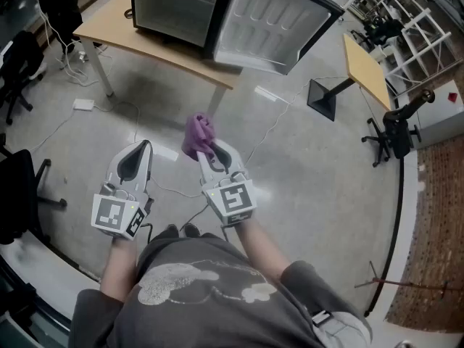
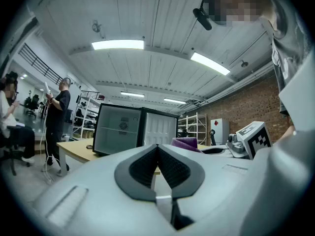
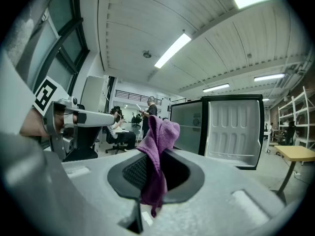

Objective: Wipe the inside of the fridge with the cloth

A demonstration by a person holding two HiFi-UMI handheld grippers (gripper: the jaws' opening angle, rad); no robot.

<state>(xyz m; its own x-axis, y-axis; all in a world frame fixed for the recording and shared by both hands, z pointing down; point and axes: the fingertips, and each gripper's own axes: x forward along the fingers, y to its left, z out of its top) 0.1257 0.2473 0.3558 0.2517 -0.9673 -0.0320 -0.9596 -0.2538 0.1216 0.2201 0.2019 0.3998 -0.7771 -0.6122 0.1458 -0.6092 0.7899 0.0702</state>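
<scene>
We judge that the wiping has not yet begun: this is the step of bringing the cloth to the fridge. The right claw (image 1: pixel 211 151) is clenched on the purple cloth (image 1: pixel 197 132). In the right gripper view the cloth (image 3: pixel 158 149) stands up as a bunch from between the jaws, and a short tail hangs down. The left claw (image 1: pixel 142 148) is clenched with nothing in it; in the left gripper view its jaws meet at the tip. Both claws are over the floor (image 1: pixel 312 165), near us.

The fridge (image 1: pixel 172 7) stands far from us on the wooden worktop (image 1: pixel 138 40), well apart from both claws. Its door (image 1: pixel 270 26) is open to the right, so the inside is free to enter.

The next move, we think, calls for a long reach forward, then pressing the loose bunch against an inner wall or shelf, and not the hard jaws.

We can read no brand or words. The cube (image 1: pixel 233 199) on the right claw has only a black square pattern. A small label on the back wall inside the fridge is too small to read.
</scene>
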